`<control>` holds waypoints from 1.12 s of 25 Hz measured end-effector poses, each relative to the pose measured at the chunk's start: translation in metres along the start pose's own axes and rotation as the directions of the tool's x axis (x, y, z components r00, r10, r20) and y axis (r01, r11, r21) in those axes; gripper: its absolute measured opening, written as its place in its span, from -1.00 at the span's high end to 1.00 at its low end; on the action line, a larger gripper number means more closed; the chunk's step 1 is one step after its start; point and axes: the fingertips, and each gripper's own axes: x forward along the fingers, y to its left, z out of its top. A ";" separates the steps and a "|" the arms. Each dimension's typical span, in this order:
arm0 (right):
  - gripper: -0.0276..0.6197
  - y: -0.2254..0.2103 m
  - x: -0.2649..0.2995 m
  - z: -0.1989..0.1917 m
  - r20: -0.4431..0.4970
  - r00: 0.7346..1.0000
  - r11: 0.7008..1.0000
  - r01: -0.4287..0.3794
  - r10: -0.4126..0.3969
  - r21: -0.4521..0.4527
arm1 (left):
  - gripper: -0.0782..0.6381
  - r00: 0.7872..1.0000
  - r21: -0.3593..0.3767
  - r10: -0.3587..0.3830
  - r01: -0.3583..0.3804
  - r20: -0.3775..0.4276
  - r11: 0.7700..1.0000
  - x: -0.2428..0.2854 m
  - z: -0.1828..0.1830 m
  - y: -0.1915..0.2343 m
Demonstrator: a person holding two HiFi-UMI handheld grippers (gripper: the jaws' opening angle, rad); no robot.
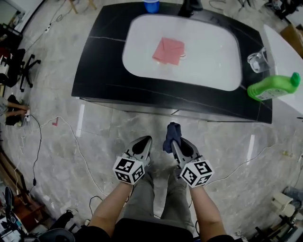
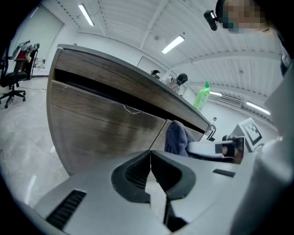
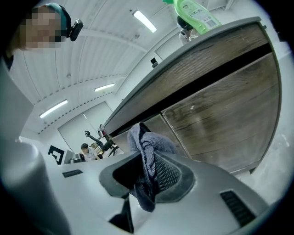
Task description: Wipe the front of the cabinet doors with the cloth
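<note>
A dark blue cloth (image 1: 171, 133) is clamped in my right gripper (image 1: 175, 143), which is shut on it; a fold bunches above the jaws and an end hangs below, as the right gripper view shows, cloth (image 3: 148, 153) in gripper (image 3: 144, 160). The wood-grain cabinet doors (image 3: 225, 119) stand just ahead of the cloth, apart from it. My left gripper (image 1: 144, 142) hangs beside the right one, shut and empty (image 2: 150, 156). It faces the left door (image 2: 101, 124), near the seam between the doors (image 2: 158, 133). The left gripper view also catches the cloth (image 2: 177, 137).
The black countertop (image 1: 104, 52) has a white inset holding a pink cloth (image 1: 168, 50). A green bottle (image 1: 273, 86) and a clear glass (image 1: 258, 60) sit at its right end, a blue cup (image 1: 151, 5) at the back. Cables (image 1: 35, 142) trail on the marble floor at the left.
</note>
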 end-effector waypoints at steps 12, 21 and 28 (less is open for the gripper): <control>0.64 0.088 -0.017 0.015 -0.046 0.994 0.993 -0.098 0.095 -0.059 | 0.75 0.998 -0.024 0.001 0.000 0.058 1.000 -0.082 0.044 -0.009; 0.64 0.135 -0.050 0.032 -0.036 0.990 0.987 -0.139 0.136 -0.084 | 0.75 0.994 -0.012 0.000 0.002 0.106 1.000 -0.131 0.069 -0.036; 0.64 0.168 -0.072 0.047 -0.025 0.983 0.977 -0.184 0.182 -0.103 | 0.75 0.987 0.034 -0.060 0.056 0.147 0.998 -0.159 0.095 -0.072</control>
